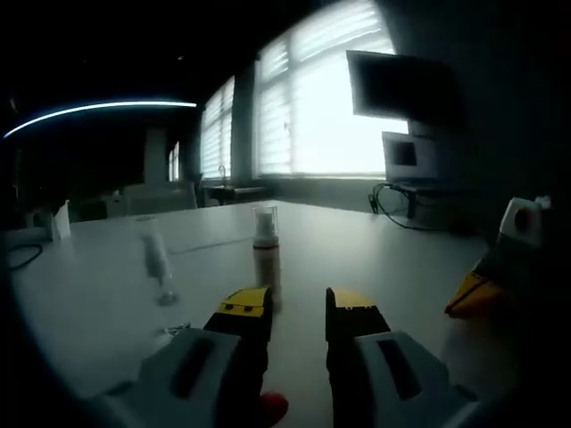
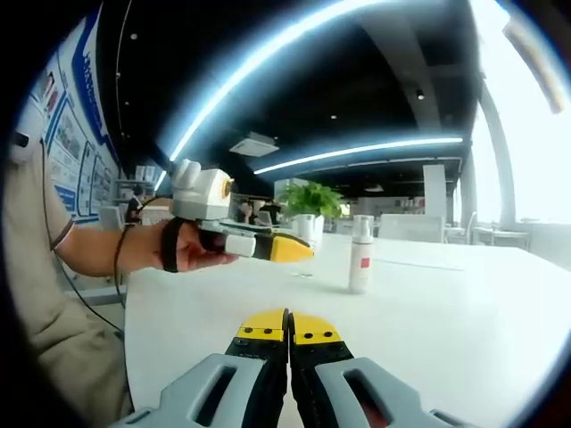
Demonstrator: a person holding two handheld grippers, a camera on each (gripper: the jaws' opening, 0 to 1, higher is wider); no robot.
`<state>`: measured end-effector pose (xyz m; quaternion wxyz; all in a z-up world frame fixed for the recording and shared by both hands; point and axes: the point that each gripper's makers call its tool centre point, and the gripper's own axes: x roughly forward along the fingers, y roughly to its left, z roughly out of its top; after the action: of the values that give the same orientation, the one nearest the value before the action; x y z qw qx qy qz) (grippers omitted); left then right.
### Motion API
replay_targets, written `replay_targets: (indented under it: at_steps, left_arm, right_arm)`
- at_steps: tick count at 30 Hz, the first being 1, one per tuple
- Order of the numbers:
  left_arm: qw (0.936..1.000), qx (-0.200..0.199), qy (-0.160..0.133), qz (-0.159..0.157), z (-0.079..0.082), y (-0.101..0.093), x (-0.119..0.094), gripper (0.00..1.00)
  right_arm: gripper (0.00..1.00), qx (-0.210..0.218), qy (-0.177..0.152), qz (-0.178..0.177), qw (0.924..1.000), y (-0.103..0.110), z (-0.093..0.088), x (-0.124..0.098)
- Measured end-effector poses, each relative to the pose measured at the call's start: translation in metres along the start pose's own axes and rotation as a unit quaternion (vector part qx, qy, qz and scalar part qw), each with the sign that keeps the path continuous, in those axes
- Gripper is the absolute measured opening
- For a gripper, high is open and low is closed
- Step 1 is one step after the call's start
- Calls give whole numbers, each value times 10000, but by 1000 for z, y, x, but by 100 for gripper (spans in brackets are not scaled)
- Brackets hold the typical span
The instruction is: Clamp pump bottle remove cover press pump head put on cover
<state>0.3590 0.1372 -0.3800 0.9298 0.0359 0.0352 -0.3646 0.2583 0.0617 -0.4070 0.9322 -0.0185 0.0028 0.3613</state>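
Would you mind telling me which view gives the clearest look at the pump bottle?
The right gripper view: the pump bottle stands upright on the white table, well lit, with its clear cover and red label visible. In the left gripper view the bottle is dim and backlit, just beyond the open left gripper.

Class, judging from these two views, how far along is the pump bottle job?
Nothing looks done: the pump bottle stands free on the table, its clear cover on. In hand: the left tongs, open, face it. The right tongs are shut, empty. Clamping, uncovering, pressing and recovering remain.
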Motion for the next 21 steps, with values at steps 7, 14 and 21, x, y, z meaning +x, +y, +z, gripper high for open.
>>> replay_targets:
  at_steps: [7, 14, 21]
  left_arm:
    - [9993, 339, -149, -42, 5, 0, -16, 12]
    - [9996, 237, -75, -130, -3, 3, -28, 12]
    - [9998, 88, -153, -98, -1, 7, -50, 12]
  right_arm:
    - [0, -11, 2, -9, 10000, 3, 1, 0]
    - [0, -41, 19, -26, 10000, 2, 0, 0]
    - [0, -40, 21, -38, 10000, 4, 1, 1]
